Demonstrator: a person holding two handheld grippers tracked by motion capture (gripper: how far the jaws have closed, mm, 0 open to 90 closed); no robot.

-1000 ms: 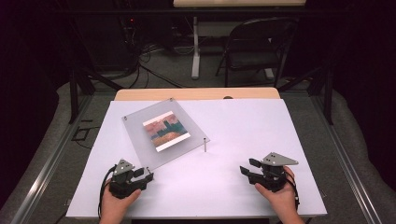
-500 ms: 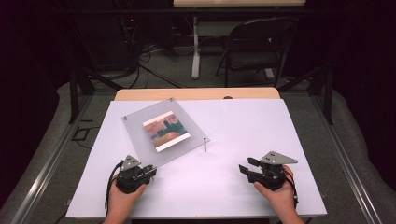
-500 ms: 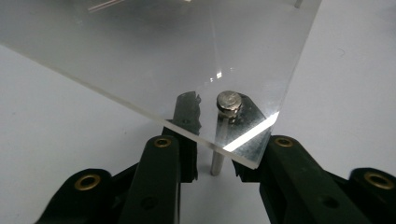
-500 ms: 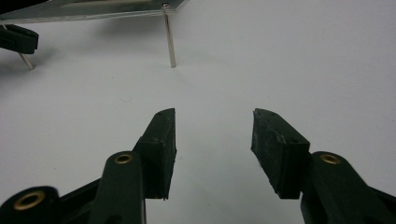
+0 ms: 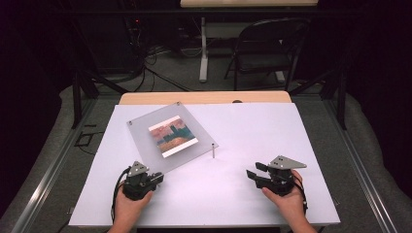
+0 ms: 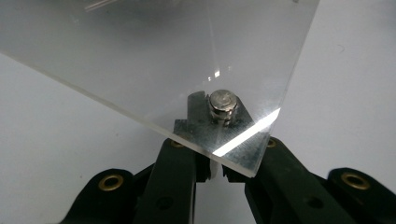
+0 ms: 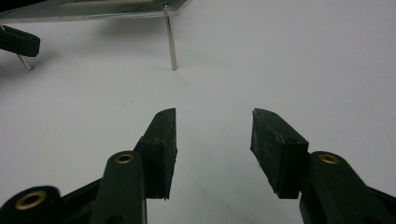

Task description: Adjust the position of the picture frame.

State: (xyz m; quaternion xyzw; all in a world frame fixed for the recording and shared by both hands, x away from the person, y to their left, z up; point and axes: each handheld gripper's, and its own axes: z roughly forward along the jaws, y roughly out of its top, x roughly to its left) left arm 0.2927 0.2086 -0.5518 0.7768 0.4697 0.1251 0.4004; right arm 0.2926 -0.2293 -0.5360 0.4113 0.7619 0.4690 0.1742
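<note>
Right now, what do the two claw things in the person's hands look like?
Both are black. The left claw and right claw each carry a grey three-cornered plate on top and trail a black cable. Up close, the jaws are chunky black bars with round brass rivets. The forearms are bare, with no sleeves.

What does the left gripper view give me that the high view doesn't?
Left gripper view: the metal screw head at the clear panel's near corner, with the black jaws just under that corner and nearly together.

High view: the picture in the panel, a metal post at its right corner, the right gripper apart on the bare table, and the chair behind.

Both: the panel, the table and the left gripper at the panel's near corner.
</note>
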